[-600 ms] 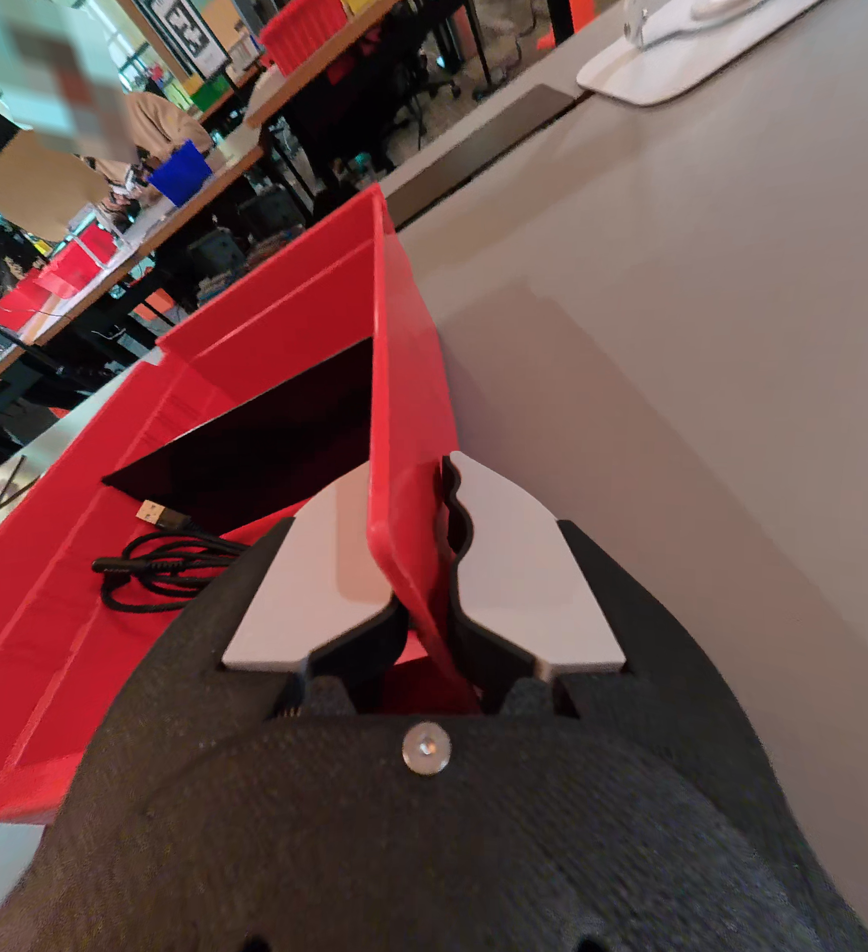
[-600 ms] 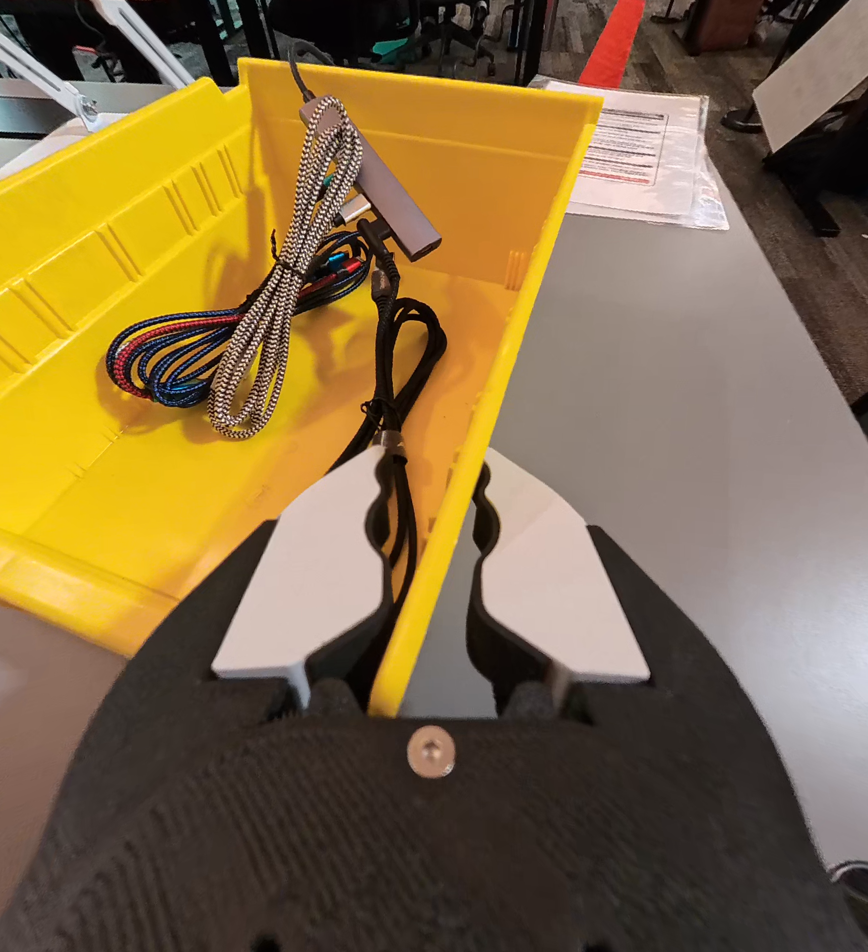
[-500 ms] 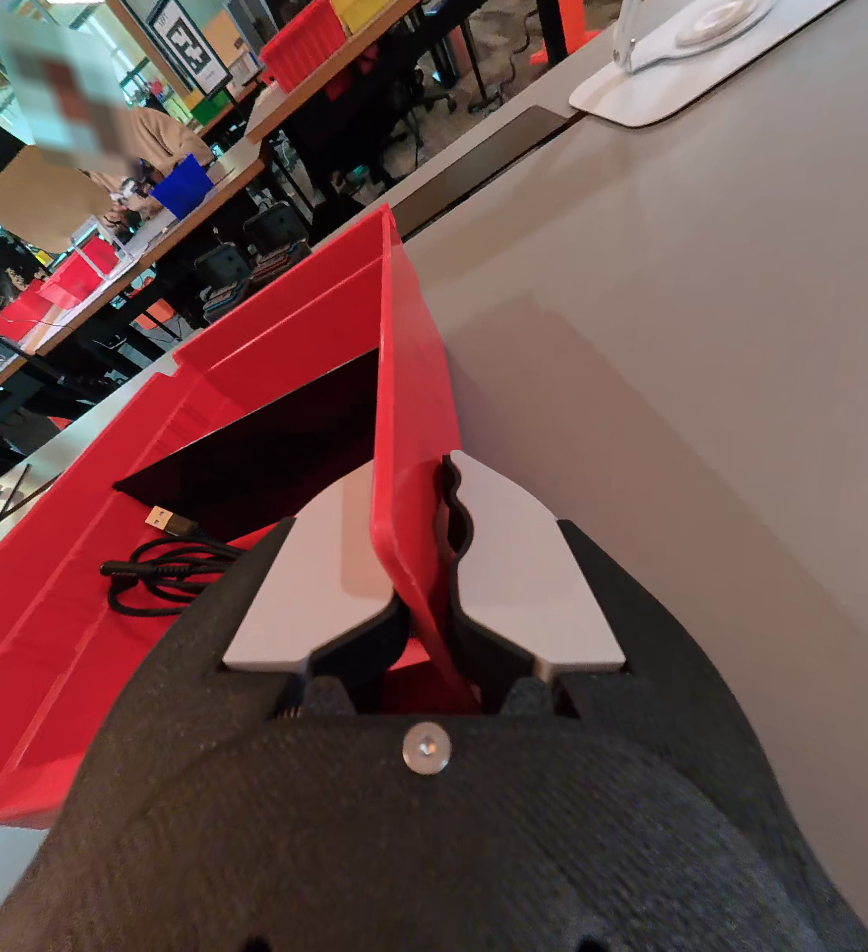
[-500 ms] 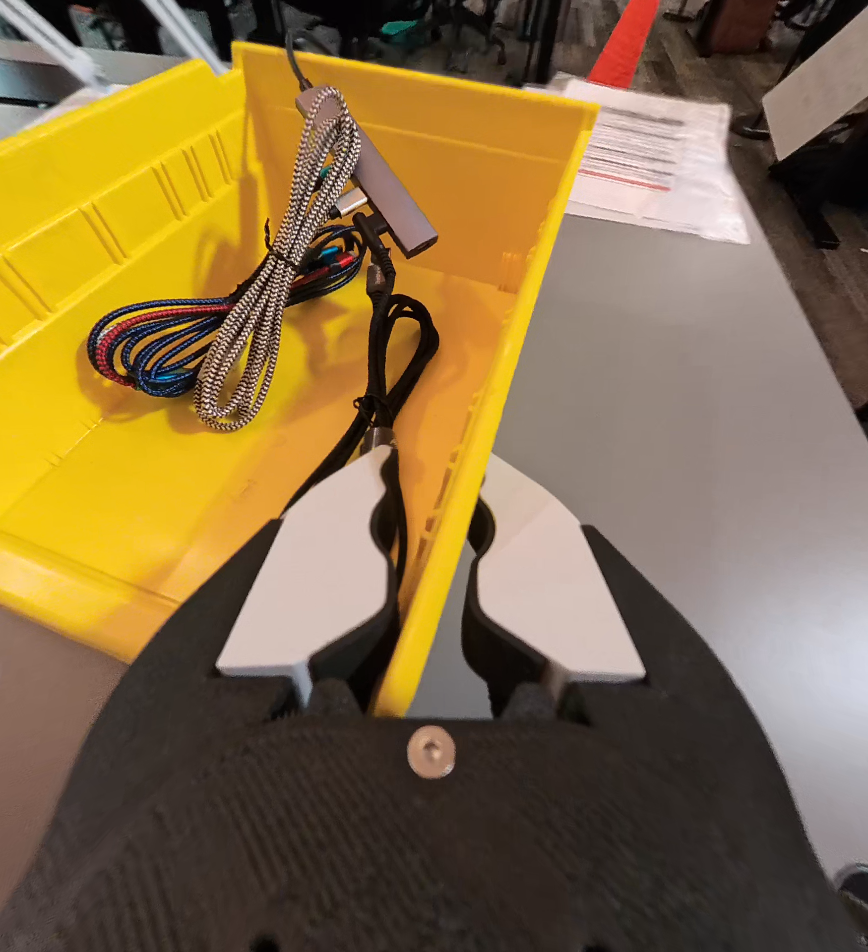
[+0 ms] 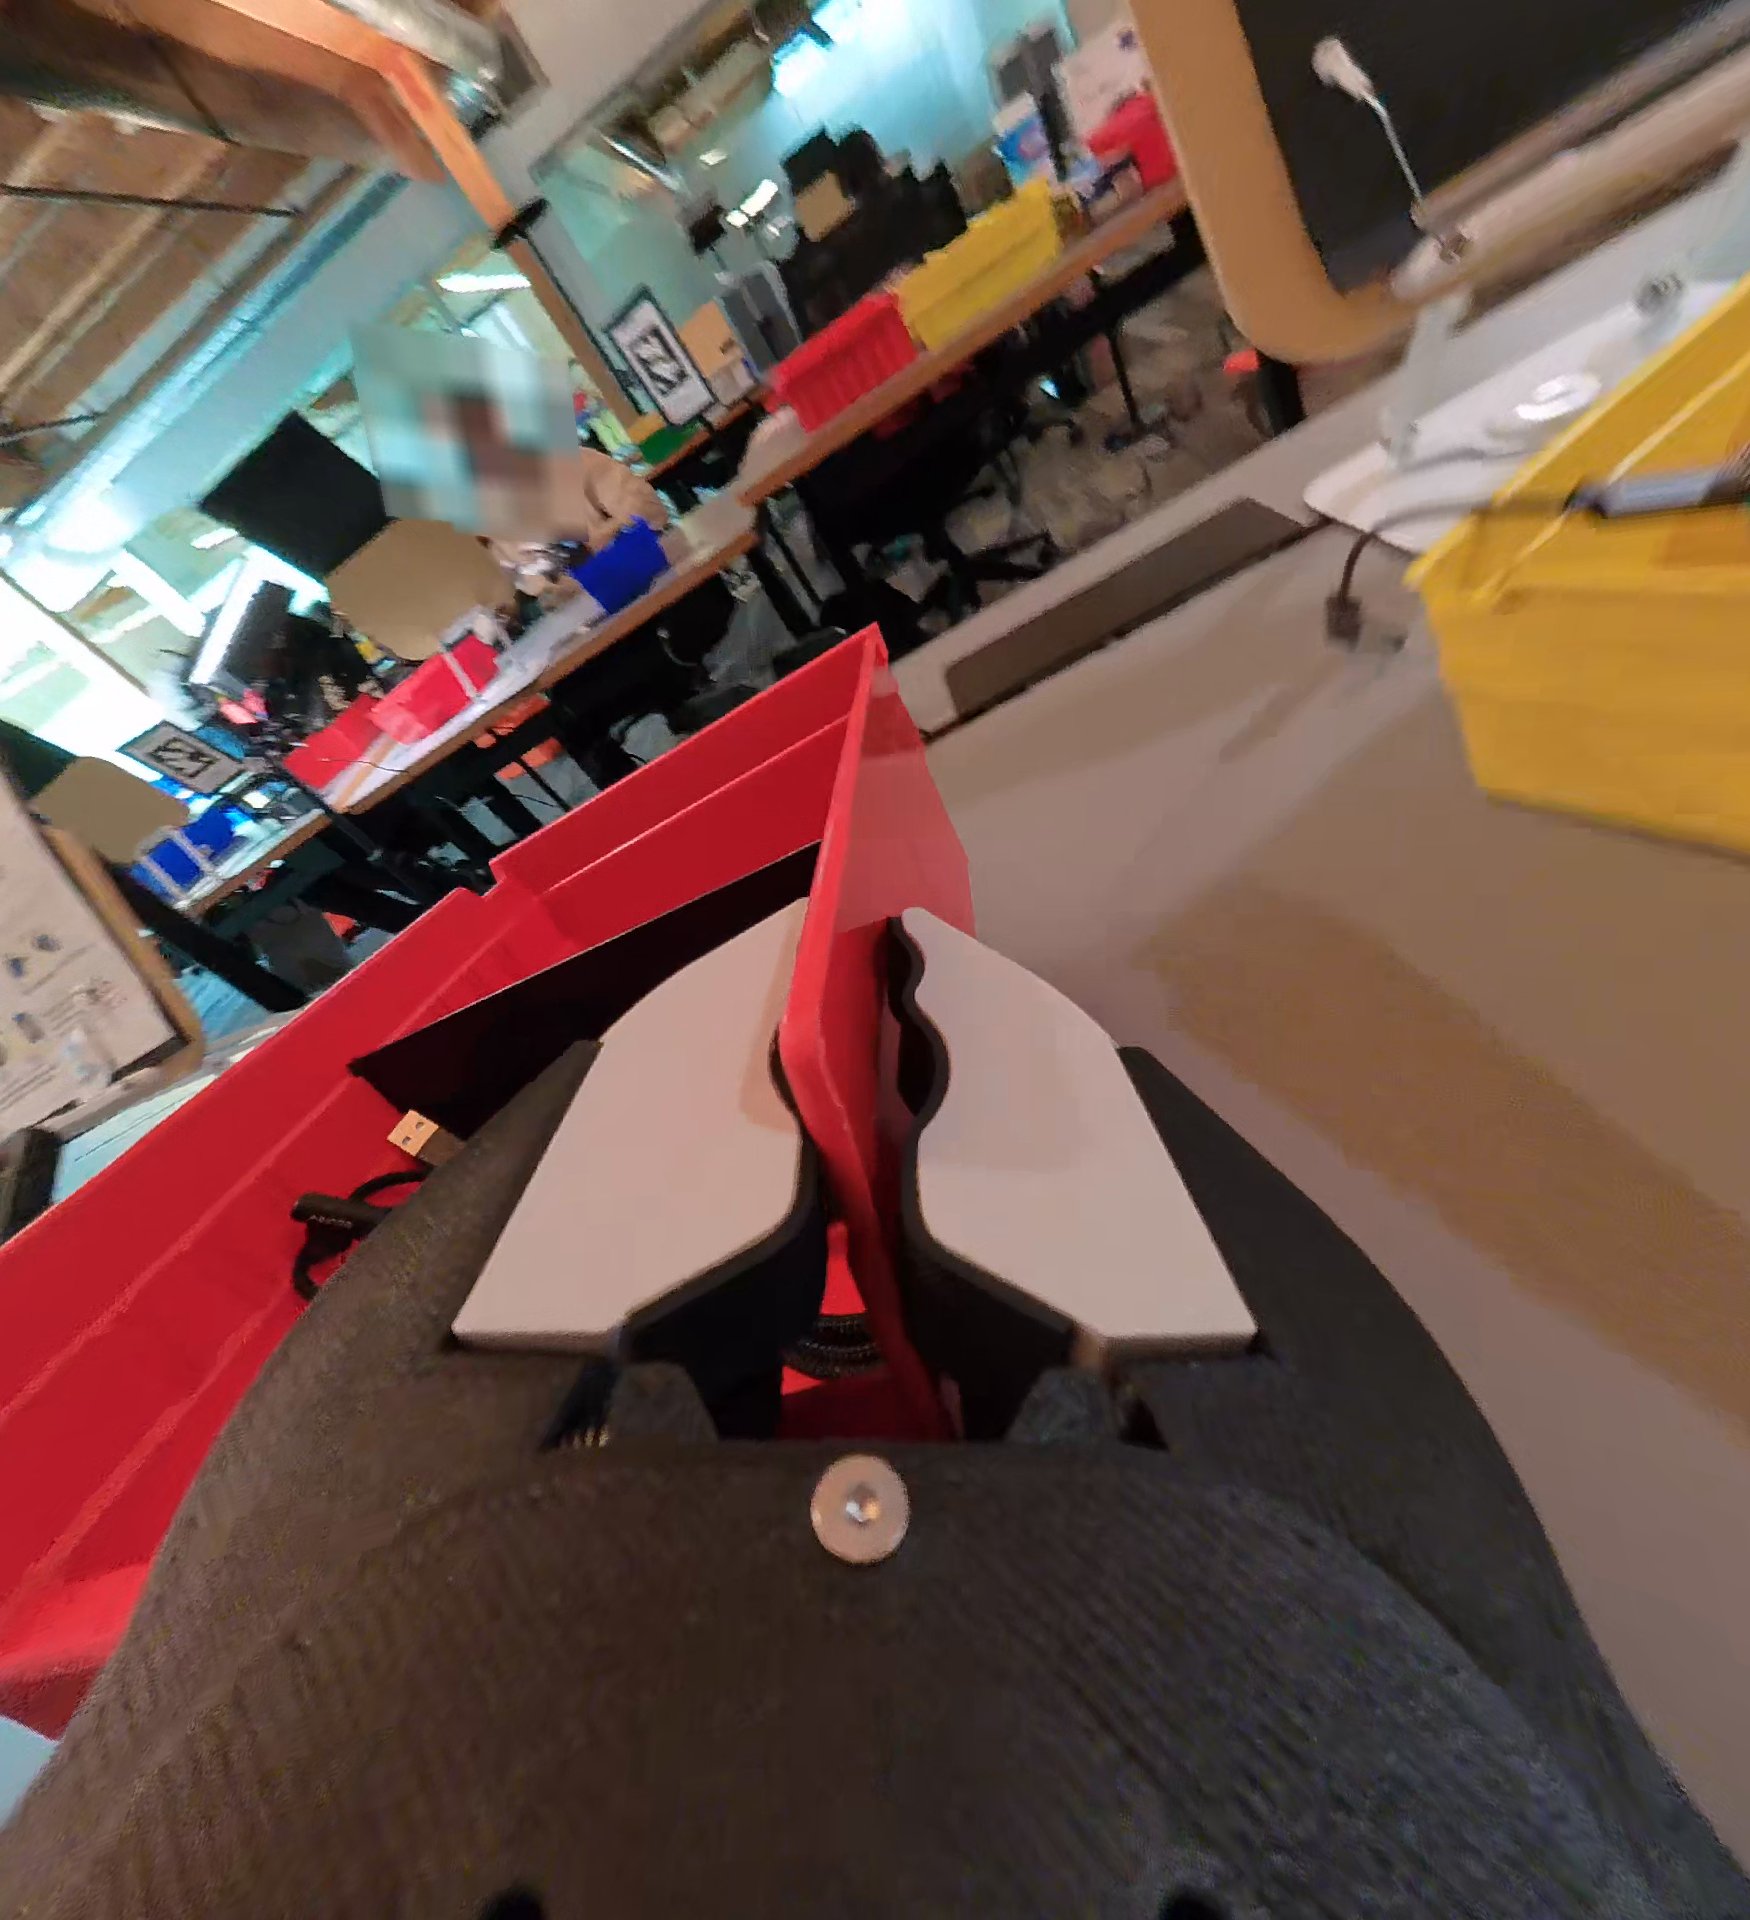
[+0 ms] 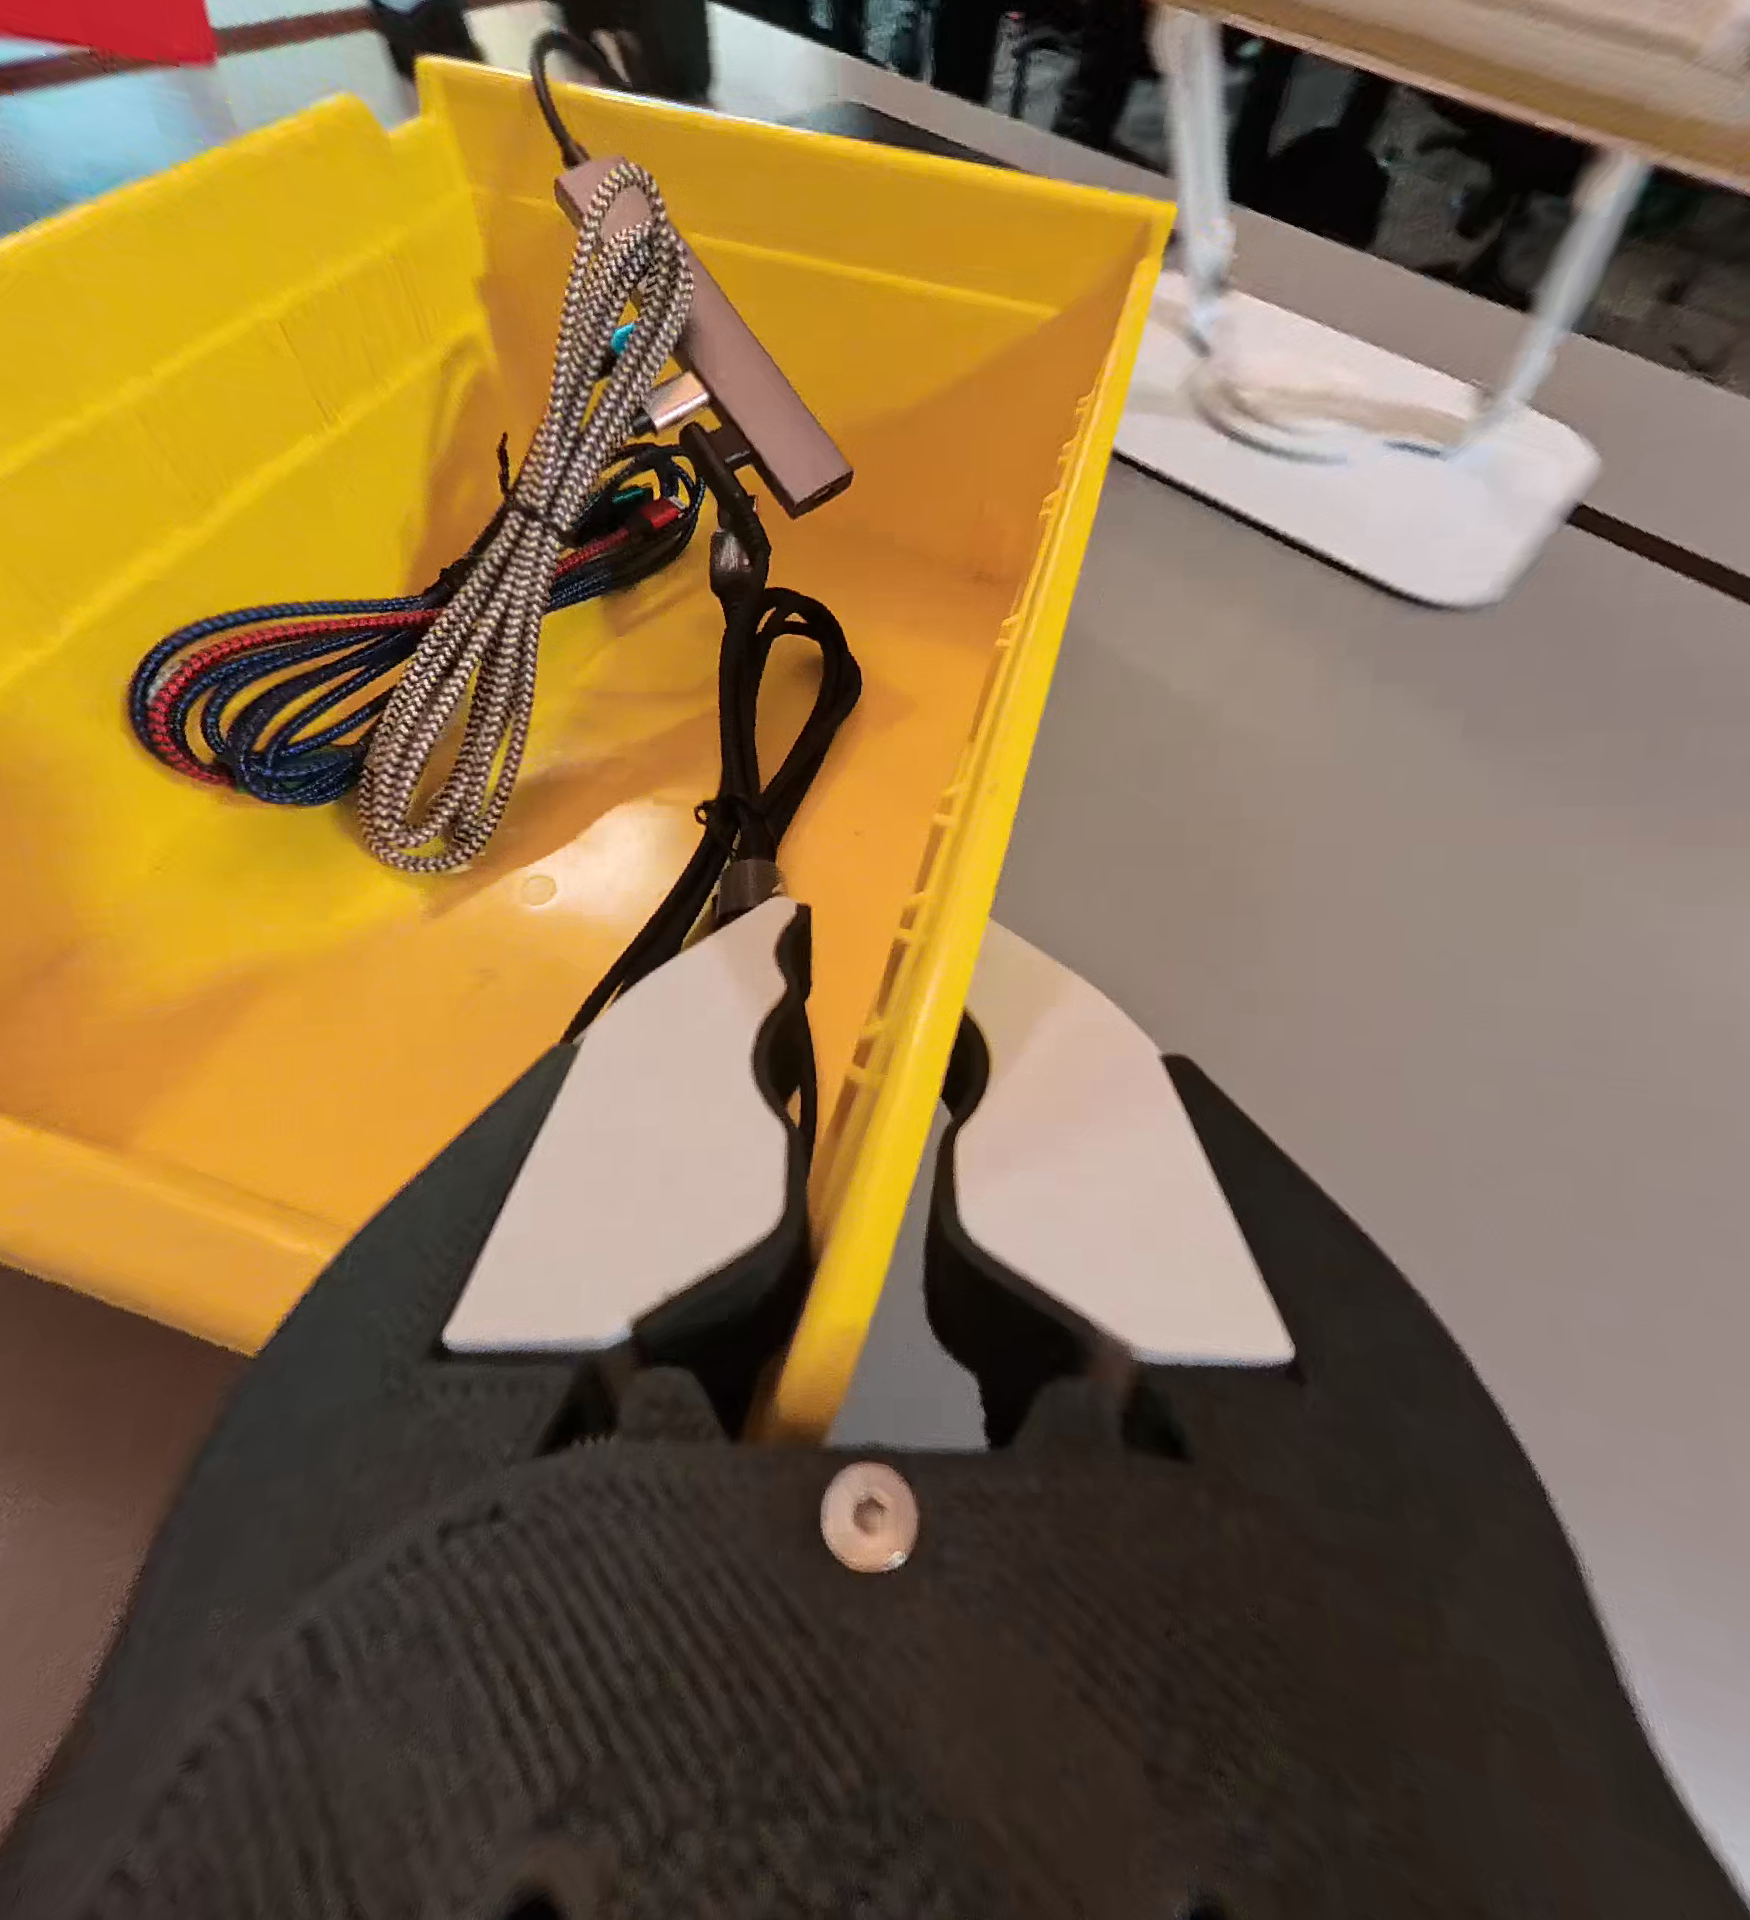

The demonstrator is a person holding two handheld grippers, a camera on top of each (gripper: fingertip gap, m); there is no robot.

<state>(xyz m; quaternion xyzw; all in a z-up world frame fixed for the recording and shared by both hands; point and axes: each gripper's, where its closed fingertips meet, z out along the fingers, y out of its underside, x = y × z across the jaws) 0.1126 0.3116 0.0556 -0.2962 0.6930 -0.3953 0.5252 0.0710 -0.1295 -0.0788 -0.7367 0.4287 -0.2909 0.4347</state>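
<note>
My left gripper [image 5: 850,935] is shut on the right side wall of a red bin [image 5: 227,1195], one finger inside and one outside. The red bin holds a black cable [image 5: 351,1226] with a USB plug and a black flat panel. My right gripper [image 6: 892,935] is shut on the right side wall of a yellow bin [image 6: 175,416]. The yellow bin holds a grey braided cable [image 6: 497,623], a blue and red cable bundle [image 6: 258,707], a black cable [image 6: 777,707] and a grey hub [image 6: 746,405]. The yellow bin also shows in the left wrist view [image 5: 1629,644], to the right.
Both bins are over a grey table [image 6: 1422,935]. A white lamp base [image 6: 1370,488] stands on it beyond the yellow bin. Behind the red bin are other tables with red, yellow and blue bins [image 5: 840,353] and a person. Spacing between my two grippers at the tips: around 45 cm.
Both views have swung: the left gripper has tipped up with the red bin, so the room and the yellow bin now show. The right gripper has turned with the yellow bin toward the lamp base.
</note>
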